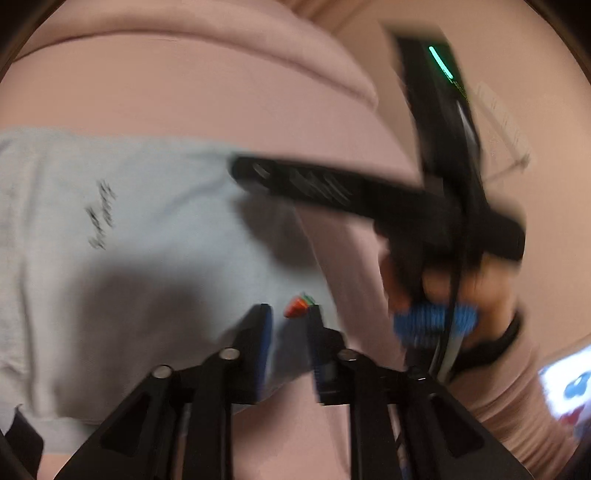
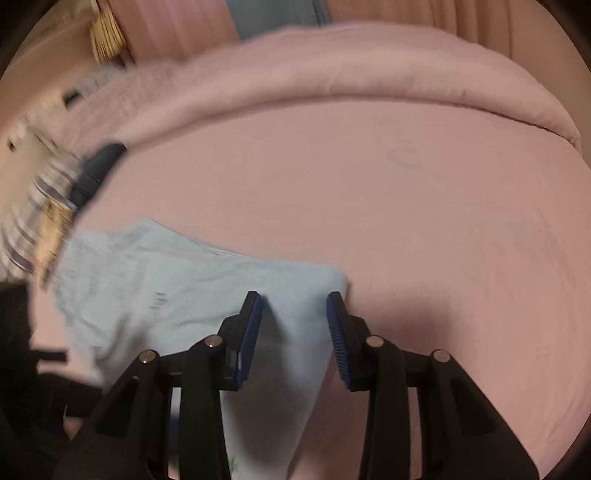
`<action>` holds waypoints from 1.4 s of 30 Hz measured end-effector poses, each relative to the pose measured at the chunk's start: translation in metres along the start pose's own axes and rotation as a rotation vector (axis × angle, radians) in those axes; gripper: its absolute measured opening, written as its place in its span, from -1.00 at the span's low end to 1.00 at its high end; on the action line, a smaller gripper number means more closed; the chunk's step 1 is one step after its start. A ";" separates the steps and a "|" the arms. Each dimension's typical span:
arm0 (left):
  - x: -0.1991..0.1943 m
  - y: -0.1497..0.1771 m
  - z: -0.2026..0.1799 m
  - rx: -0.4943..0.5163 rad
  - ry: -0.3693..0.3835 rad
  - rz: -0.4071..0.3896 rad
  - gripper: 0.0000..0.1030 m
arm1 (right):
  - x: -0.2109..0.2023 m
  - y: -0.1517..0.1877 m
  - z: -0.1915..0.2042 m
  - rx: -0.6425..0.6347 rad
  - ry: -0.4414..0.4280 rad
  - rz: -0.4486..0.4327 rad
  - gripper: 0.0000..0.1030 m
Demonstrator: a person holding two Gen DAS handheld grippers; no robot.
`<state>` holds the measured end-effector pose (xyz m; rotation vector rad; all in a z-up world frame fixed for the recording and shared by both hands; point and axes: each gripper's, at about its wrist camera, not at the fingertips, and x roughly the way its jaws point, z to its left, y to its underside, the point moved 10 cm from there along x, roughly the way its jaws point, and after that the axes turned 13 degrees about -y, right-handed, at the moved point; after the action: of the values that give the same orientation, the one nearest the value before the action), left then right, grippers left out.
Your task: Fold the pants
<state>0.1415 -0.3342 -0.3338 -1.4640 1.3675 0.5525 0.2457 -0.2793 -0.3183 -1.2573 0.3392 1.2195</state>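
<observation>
Light blue pants (image 1: pixel 122 221) lie on a pink bed sheet (image 1: pixel 184 92). They carry dark script lettering and a small strawberry patch (image 1: pixel 296 305). My left gripper (image 1: pixel 290 314) is open over the pants' corner by the patch. My right gripper (image 2: pixel 294 301) is open with pants cloth (image 2: pixel 184 280) lying between and under its fingers. The right gripper also shows in the left wrist view (image 1: pixel 258 177), blurred, held by a hand (image 1: pixel 443 288) above the pants' right edge.
A rolled pink duvet (image 2: pixel 332 62) lies across the far side of the bed. Striped and dark clothes (image 2: pixel 55 192) sit at the bed's left edge. A straw-coloured object (image 2: pixel 107 33) stands at the back left.
</observation>
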 end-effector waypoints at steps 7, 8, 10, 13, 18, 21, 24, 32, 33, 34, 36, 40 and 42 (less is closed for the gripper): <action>0.003 0.010 0.024 -0.127 0.085 0.010 -0.60 | 0.029 0.001 -0.009 0.000 0.024 0.074 -0.25; -0.001 0.010 0.026 -0.142 0.095 0.015 -0.60 | 0.028 0.001 -0.010 0.018 0.020 0.068 -0.25; -0.015 0.010 0.032 -0.158 0.107 -0.003 -0.60 | 0.018 -0.001 -0.010 0.044 0.037 0.034 -0.22; -0.035 0.005 0.049 -0.168 0.062 -0.082 -0.47 | -0.011 0.002 0.012 -0.002 0.027 -0.048 -0.20; -0.033 0.004 0.104 -0.300 -0.017 -0.114 -0.36 | -0.037 0.046 0.052 -0.088 0.006 -0.063 -0.22; -0.026 0.011 0.117 -0.333 0.025 -0.113 -0.37 | -0.022 0.090 0.060 -0.138 0.046 0.007 -0.21; -0.029 0.015 0.113 -0.331 0.040 -0.102 -0.37 | -0.009 0.113 0.061 -0.239 0.139 -0.030 -0.19; -0.108 0.033 0.180 -0.434 0.074 -0.230 0.22 | -0.025 0.110 0.089 -0.149 0.079 -0.035 -0.14; -0.119 0.039 0.194 -0.465 0.065 -0.254 0.25 | -0.026 0.112 0.093 -0.154 0.072 -0.041 -0.13; -0.133 0.046 0.213 -0.506 0.051 -0.287 0.26 | -0.026 0.114 0.101 -0.163 0.064 -0.048 -0.13; -0.151 0.058 0.241 -0.563 0.025 -0.331 0.26 | -0.024 0.117 0.113 -0.170 0.042 -0.051 -0.13; -0.184 0.087 0.296 -0.694 -0.034 -0.417 0.26 | -0.013 0.113 0.137 -0.196 -0.005 -0.039 -0.13; -0.196 0.101 0.319 -0.761 -0.039 -0.454 0.34 | -0.007 0.112 0.151 -0.216 -0.021 -0.031 -0.13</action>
<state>0.0944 0.0506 -0.3237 -2.2757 0.7586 0.8403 0.0898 -0.1740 -0.3191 -1.4283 0.1748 1.2667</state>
